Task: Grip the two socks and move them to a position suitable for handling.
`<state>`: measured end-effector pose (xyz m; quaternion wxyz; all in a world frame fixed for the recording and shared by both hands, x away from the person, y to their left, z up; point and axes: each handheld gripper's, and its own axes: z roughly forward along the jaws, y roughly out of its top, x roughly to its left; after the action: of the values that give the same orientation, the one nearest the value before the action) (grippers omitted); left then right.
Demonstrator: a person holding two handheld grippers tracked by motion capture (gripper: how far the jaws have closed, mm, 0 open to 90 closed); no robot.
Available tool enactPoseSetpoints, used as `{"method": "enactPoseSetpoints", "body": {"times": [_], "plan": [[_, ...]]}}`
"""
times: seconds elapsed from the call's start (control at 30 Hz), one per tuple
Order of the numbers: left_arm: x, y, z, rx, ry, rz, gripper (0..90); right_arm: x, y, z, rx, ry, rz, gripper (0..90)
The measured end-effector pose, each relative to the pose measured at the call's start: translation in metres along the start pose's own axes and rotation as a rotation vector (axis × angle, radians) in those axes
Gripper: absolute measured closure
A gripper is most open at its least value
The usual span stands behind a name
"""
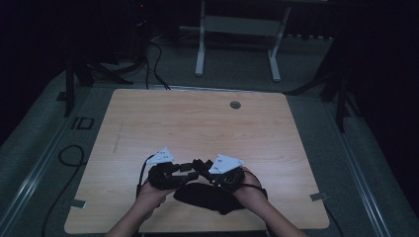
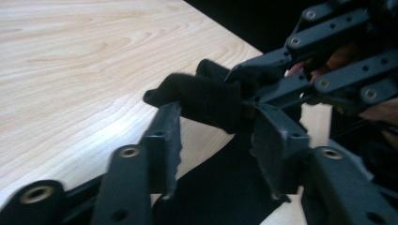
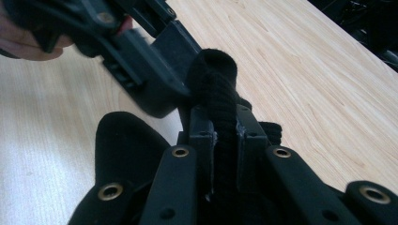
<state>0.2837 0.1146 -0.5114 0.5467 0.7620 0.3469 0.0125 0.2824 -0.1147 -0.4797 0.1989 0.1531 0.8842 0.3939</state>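
Here the work in hand looks like folding or gathering a black cloth [image 1: 210,196] that lies near the front edge of the desk [image 1: 197,123], a little right of the middle. The right gripper [image 3: 224,126] is clamped on a bunched ridge of that cloth: in the right gripper view its jaws stand close together with a thick roll of fabric squeezed between them and bulging out past their tips. The left gripper [image 2: 213,136] comes in from the other side; its jaws stand apart on either side of the free end of the same roll, and in the left gripper view I see no pad pressing on the fabric, so I take it as not yet gripping. The lifted roll runs roughly along the front edge of the desk, from the right gripper toward the left one, with its blunt free end pointing at the left hand [image 1: 148,196]; the rest of the cloth droops to the desk below the two grippers.

My guess is that the next move calls for the left gripper to close on that free end, squarely across the roll, so both ends are held before the cloth is stretched or turned over
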Motion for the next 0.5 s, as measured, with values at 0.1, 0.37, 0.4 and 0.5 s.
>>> {"method": "enactPoseSetpoints", "body": {"times": [0.1,0.37,0.4,0.5], "plan": [[0.0005,0.0011,0.0011,0.005,0.005,0.004,67.4,0.0012,0.0006,0.0005,-0.004,0.003,-0.007,80.5],[-0.008,0.0053,0.0016,0.033,0.098,0.08,87.1,-0.0014,0.0006,0.0006,-0.008,0.013,0.005,79.6],[-0.008,0.0053,0.0016,0.033,0.098,0.08,87.2,-0.0018,0.0006,-0.0003,-0.01,0.011,0.007,79.5],[-0.0061,0.0082,-0.0013,0.045,0.156,0.105,87.3,-0.0039,0.001,-0.0037,-0.015,0.002,0.008,79.6]]}}
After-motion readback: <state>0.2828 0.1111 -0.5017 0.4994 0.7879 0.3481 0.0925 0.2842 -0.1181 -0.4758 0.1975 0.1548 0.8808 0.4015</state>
